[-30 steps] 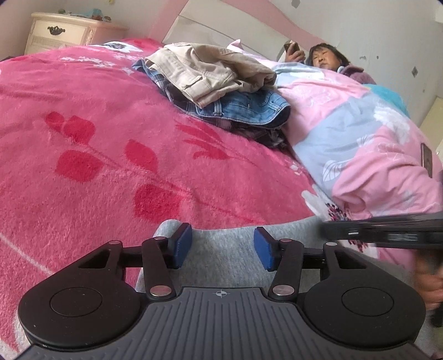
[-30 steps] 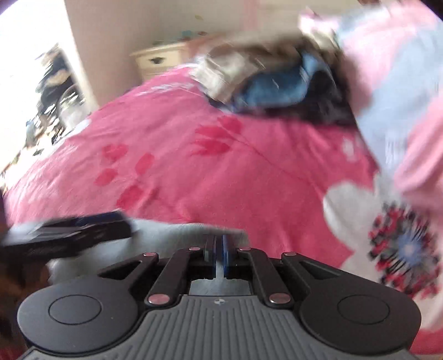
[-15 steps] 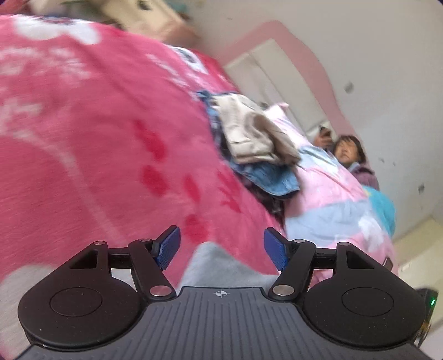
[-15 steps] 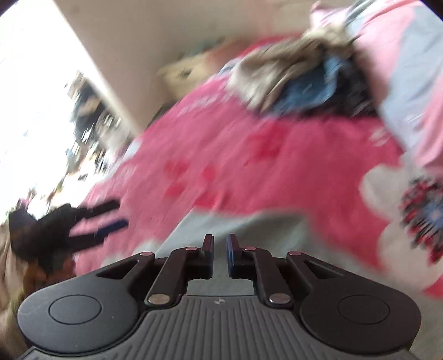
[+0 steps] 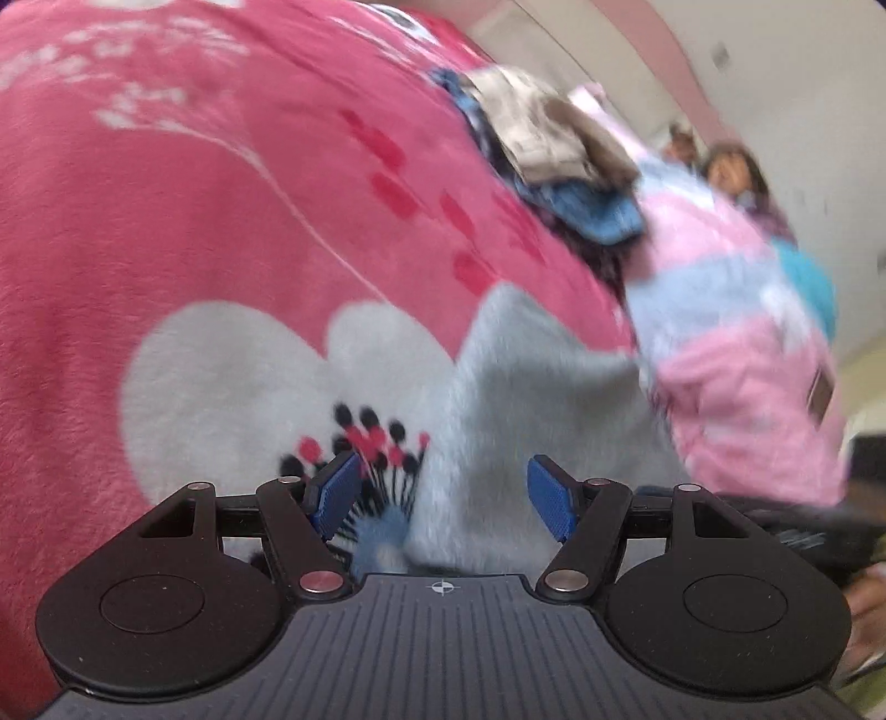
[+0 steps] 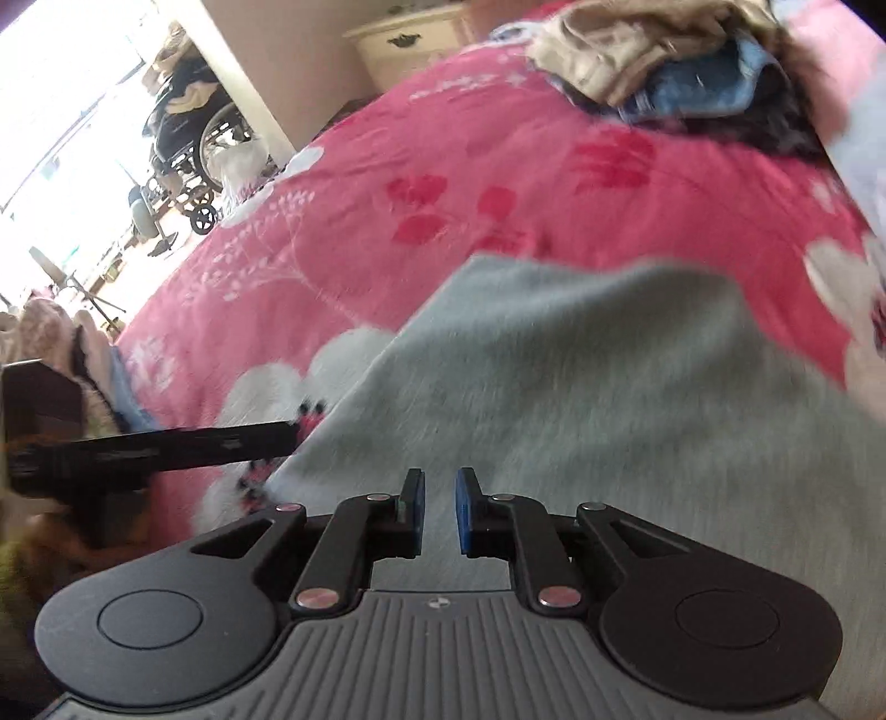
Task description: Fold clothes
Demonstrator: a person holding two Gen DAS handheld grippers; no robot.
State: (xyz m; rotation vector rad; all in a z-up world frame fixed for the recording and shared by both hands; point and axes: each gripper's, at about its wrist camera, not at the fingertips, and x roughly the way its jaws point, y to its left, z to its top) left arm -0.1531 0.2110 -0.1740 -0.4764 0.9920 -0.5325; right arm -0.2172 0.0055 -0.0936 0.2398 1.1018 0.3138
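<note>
Change since a second ago: the right gripper (image 6: 440, 509), then pressed together at the edge of the grey garment (image 6: 581, 387), now shows a narrow gap between its blue pads, and far more of the grey cloth fills its view; the left gripper (image 5: 443, 493) has swung so the bed tilts steeply and a white flower print sits under it.
Left gripper: fingers spread wide, nothing between the pads; the left pad (image 5: 335, 495) hangs over the flower's dark stamens, the right pad over grey cloth.
Right gripper: fingers close together with a slim gap; grey cloth shows through the gap, and I cannot tell whether any of it is pinched.
Grey garment: lies flat on the pink floral blanket (image 6: 443, 166), directly beneath and ahead of both tools; in the left wrist view (image 5: 531, 376) its left edge runs beside the white flower.
Other tool seen: the left gripper's black body (image 6: 155, 443) crosses the right wrist view at lower left, its tip at the garment's left edge.
Clothes pile: beige trousers on blue denim (image 5: 559, 144) (image 6: 664, 61), far up the bed, well apart from the grey garment.
Pink and blue quilt: (image 5: 731, 310) along the bed's right side, a person (image 5: 731, 166) lying under it.
Room: cream nightstand (image 6: 410, 39) past the bed; wheelchair (image 6: 188, 138) by the bright window.
</note>
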